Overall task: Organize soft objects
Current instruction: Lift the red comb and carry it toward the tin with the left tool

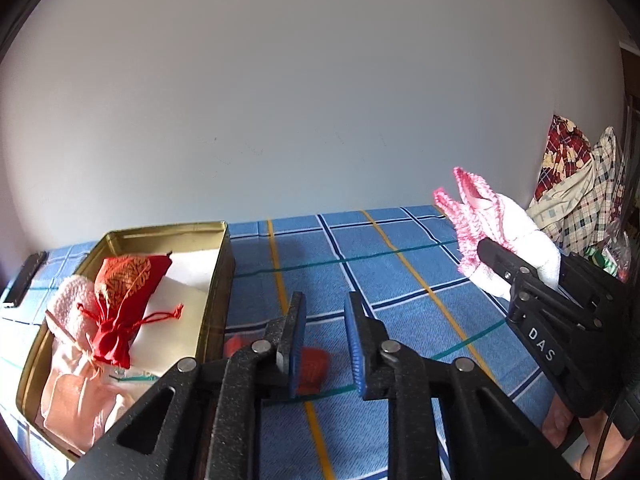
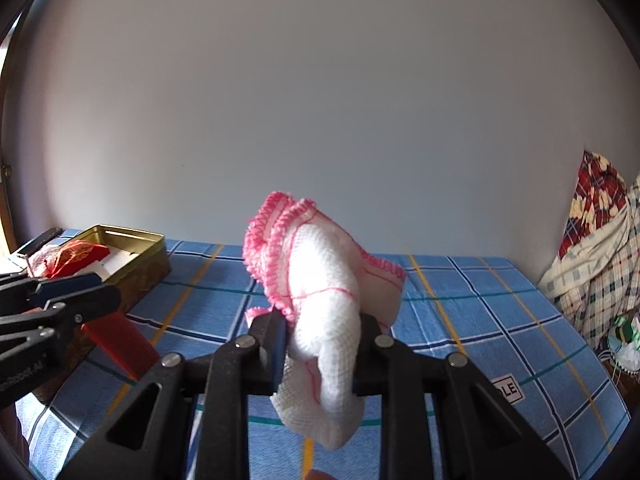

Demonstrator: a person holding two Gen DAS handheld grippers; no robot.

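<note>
my right gripper (image 2: 320, 344) is clamped on the white cloth w/ pink crochet edge (image 2: 320, 280), held up over the blue plaid bedsheet (image 2: 480, 320), well apart from the gold tin (image 1: 120, 236). left gripper (image 1: 324, 340) has nothing in it, jaws at their narrowest. tin already has the red drawstring pouch (image 1: 120, 300), pink fluffy cloth (image 1: 72, 304) & a pale pink bag (image 1: 76, 396). left to do, i reckon: this cloth, plus the red piece (image 1: 314, 368) by the tin.

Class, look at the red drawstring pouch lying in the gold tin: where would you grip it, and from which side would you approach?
Grip the red drawstring pouch at its cinched neck, the narrowest part, which points toward the tin's near end. Come from above, probably: the gold tin has walls on every side, and the pouch lies on top of the other soft items.
</note>
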